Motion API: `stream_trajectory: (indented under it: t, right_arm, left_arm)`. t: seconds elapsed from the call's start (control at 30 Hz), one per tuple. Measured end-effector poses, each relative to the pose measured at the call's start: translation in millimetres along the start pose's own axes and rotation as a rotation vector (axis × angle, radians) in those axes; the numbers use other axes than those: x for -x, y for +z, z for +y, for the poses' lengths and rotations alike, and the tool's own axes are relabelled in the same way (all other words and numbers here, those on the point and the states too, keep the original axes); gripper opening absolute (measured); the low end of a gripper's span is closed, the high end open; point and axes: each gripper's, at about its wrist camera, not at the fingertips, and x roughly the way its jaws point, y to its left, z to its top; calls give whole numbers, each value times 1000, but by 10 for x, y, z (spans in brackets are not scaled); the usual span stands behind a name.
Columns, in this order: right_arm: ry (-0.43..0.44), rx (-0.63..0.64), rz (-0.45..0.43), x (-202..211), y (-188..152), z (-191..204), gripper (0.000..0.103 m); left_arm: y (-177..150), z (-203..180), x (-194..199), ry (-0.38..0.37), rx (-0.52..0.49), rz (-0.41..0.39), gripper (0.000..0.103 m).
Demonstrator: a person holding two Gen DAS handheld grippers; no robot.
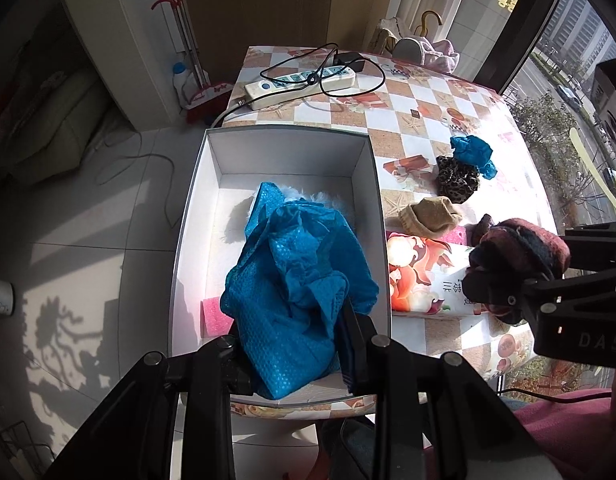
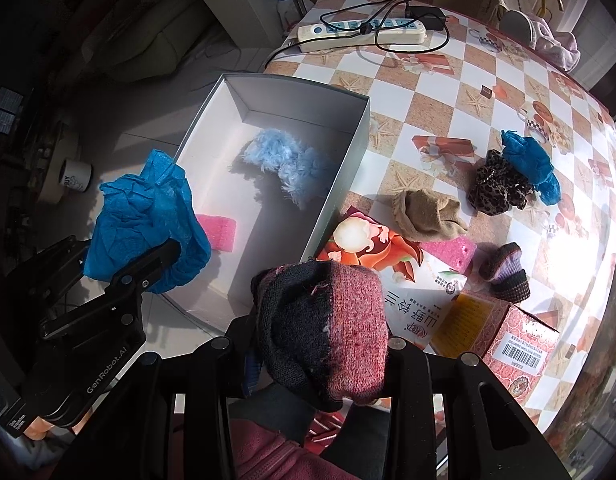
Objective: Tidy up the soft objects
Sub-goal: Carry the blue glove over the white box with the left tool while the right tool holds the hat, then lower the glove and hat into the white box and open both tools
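The left gripper [image 1: 295,344] is clamping a light, crumpled blue shoe cover [image 1: 295,280] over the white box [image 1: 187,216]; beside the box, the right gripper [image 2: 320,344] is pinching a soft, squashy knitted sock [image 2: 328,320] mid-bunch.

White power strip [image 2: 362,31] with black cable at table's [image 2: 508,92] far edge; red carton [image 2: 512,344] near.

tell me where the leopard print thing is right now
The leopard print scrunchie lies on the table, right of the white box in the right wrist view, touching a crumpled blue shoe cover and just beyond the tan sock.
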Motion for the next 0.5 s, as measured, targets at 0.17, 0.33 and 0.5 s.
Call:
stream_trajectory:
  t: [0.17, 0.33, 0.5]
  right_arm:
    - [3, 12, -8, 2, 17, 39, 38]
    - [8, 24, -17, -11, 49, 85, 38]
    - [16, 40, 0, -76, 87, 149, 38]
  left_arm:
    - [-8, 50, 0, -5, 13, 2, 32]
    - [-46, 128, -25, 1, 11, 12, 32]
    - [-87, 269, -93, -5, 62, 41, 32]
